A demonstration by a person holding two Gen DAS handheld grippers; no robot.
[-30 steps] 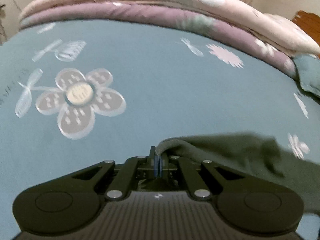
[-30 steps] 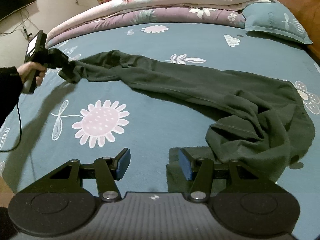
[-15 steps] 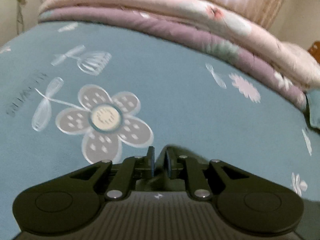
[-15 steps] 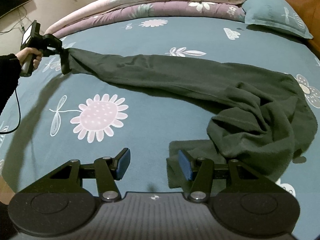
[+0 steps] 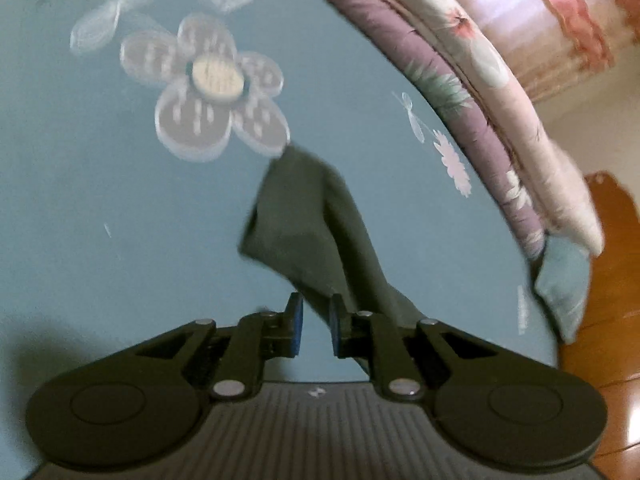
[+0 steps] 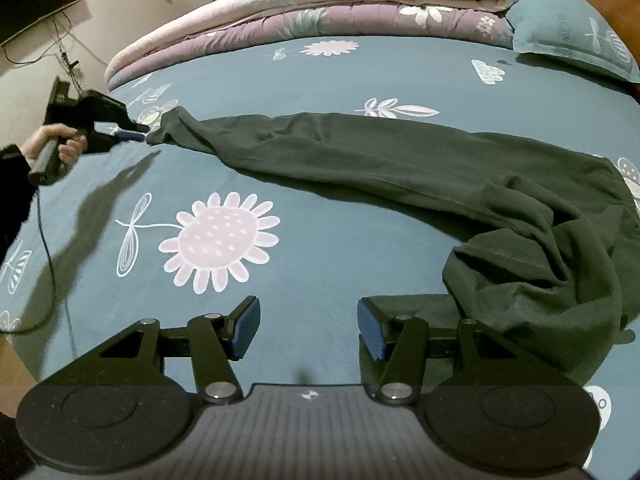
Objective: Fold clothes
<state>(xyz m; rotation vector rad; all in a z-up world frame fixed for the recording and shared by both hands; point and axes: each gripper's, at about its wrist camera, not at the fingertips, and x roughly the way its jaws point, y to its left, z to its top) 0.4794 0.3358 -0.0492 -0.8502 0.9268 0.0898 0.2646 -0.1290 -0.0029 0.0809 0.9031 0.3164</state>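
Observation:
A dark green garment (image 6: 400,160) lies on the blue flowered bed sheet (image 6: 320,76). One long part is stretched out to the left, and the rest is bunched at the right (image 6: 560,264). In the right wrist view, my left gripper (image 6: 134,133) is held by a hand just left of the garment's narrow end (image 6: 168,124). In the left wrist view that end (image 5: 296,208) lies flat beyond my left gripper (image 5: 316,326), whose jaws stand slightly apart with nothing pinched. My right gripper (image 6: 308,328) hovers wide open over the sheet, beside a flat edge of the garment (image 6: 424,306).
Folded pink and purple quilts (image 6: 320,8) are stacked along the far side of the bed. A blue pillow (image 6: 572,40) lies at the far right. A hand (image 6: 60,146) and a dark sleeve with a cable are at the left edge. Wooden floor (image 5: 612,272) shows past the bed.
My left gripper drew the garment's end out to the left, then opened and let it go. It now lies flat on the sheet. The right gripper stayed open and barely moved.

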